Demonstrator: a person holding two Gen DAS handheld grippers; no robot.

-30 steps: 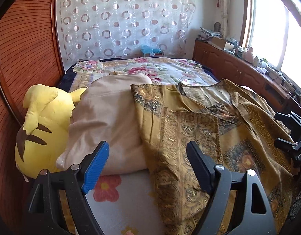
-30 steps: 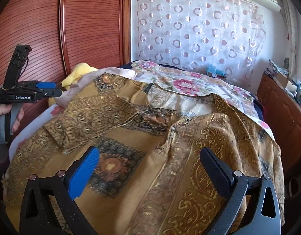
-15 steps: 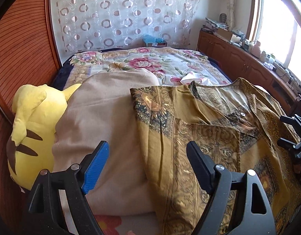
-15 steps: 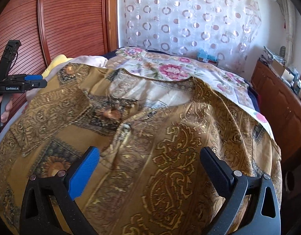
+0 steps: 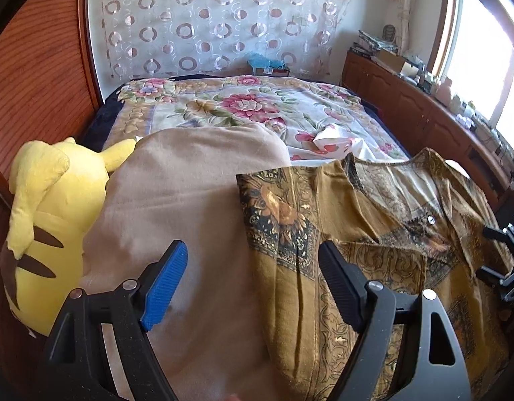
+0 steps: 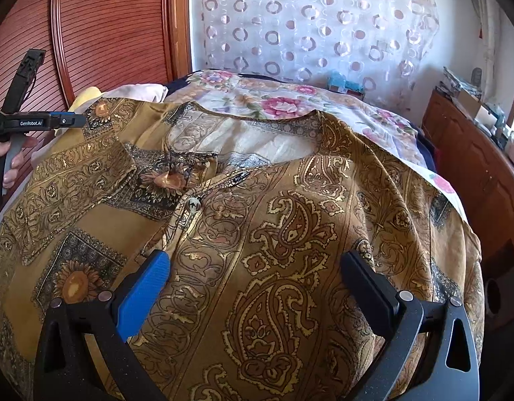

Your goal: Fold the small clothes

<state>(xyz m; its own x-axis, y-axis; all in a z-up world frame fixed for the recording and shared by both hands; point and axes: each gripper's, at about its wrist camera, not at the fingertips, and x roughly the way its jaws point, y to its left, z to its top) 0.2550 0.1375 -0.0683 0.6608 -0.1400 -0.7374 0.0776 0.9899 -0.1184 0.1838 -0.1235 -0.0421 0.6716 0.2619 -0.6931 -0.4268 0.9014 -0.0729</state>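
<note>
Bedroom light falls on a bed (image 5: 243, 107) where the shirt (image 6: 290, 234) lies spread at its near edge, one sleeve folded in. Both grippers, left (image 5: 252, 265) and right (image 6: 255, 279), hover with jaws apart. Slippery fabric may slide off that edge when pinched.

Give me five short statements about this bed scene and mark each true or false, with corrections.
1. Both the left gripper and right gripper are open. True.
2. The gold patterned shirt is gripped by the right gripper. False: it lies loose on the bed.
3. A yellow plush toy sits beside the beige blanket. True.
4. The plush lies on the shirt. False: it is apart from it.
5. The shirt's neckline points toward the curtain. True.
</note>
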